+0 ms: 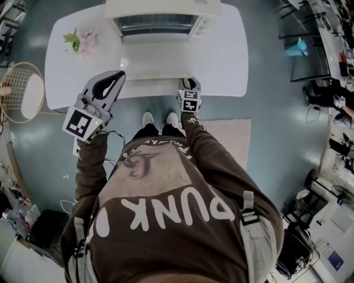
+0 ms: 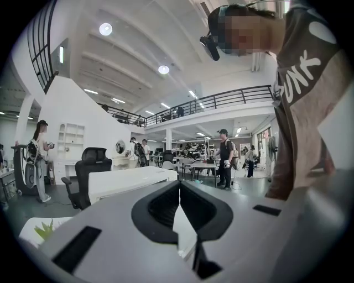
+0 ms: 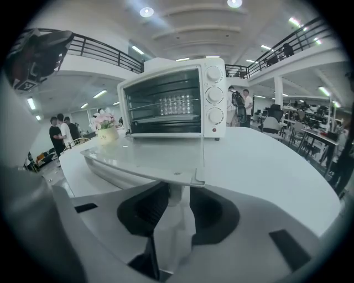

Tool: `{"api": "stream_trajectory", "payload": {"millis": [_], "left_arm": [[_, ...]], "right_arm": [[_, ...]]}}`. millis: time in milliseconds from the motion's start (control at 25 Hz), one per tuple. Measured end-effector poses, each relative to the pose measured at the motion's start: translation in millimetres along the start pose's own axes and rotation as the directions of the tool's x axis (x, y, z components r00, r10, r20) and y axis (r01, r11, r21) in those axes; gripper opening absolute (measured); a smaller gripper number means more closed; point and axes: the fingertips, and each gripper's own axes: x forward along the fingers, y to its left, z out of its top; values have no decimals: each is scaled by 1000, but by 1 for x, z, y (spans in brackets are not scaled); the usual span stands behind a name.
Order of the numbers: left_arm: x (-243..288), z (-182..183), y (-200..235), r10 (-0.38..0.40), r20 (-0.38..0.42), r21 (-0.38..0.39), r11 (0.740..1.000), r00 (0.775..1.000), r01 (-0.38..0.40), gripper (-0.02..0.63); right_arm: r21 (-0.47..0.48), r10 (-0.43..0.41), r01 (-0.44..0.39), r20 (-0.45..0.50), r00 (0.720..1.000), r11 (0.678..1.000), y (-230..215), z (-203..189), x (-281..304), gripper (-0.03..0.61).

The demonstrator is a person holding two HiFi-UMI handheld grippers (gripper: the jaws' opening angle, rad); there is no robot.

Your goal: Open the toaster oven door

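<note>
A white toaster oven (image 1: 160, 14) (image 3: 177, 99) stands at the back of the white table (image 1: 221, 61). Its glass door (image 1: 157, 61) (image 3: 149, 157) hangs folded down flat toward me, and the rack inside shows. My right gripper (image 1: 189, 83) (image 3: 177, 190) sits at the door's front right corner, shut on the white handle post (image 3: 176, 196) under the door's edge. To the left of the door, my left gripper (image 1: 119, 74) (image 2: 180, 188) is raised off the table. It is shut, holds nothing, and points out into the room.
A pot of pink flowers (image 1: 82, 41) (image 3: 108, 132) stands on the table left of the oven. A racket (image 1: 22, 91) lies on the floor at the left, and a pale rug (image 1: 232, 138) lies under my feet. People stand far off in the hall.
</note>
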Motion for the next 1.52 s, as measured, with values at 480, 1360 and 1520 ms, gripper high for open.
{"api": "stream_trajectory", "payload": {"millis": [480, 1360, 1520], "left_arm": [[5, 1, -5, -26, 9, -5, 1000, 1000, 26, 6], [34, 14, 6, -56, 48, 16, 998, 997, 56, 6], [39, 14, 5, -73, 39, 29, 997, 997, 72, 6]], "right_arm": [[-6, 12, -12, 8, 1000, 1000, -13, -11, -19, 191], [-497, 706, -507, 419, 571, 704, 106, 297, -173, 34], [-636, 780, -484, 334, 529, 601, 150, 294, -194, 26]]}}
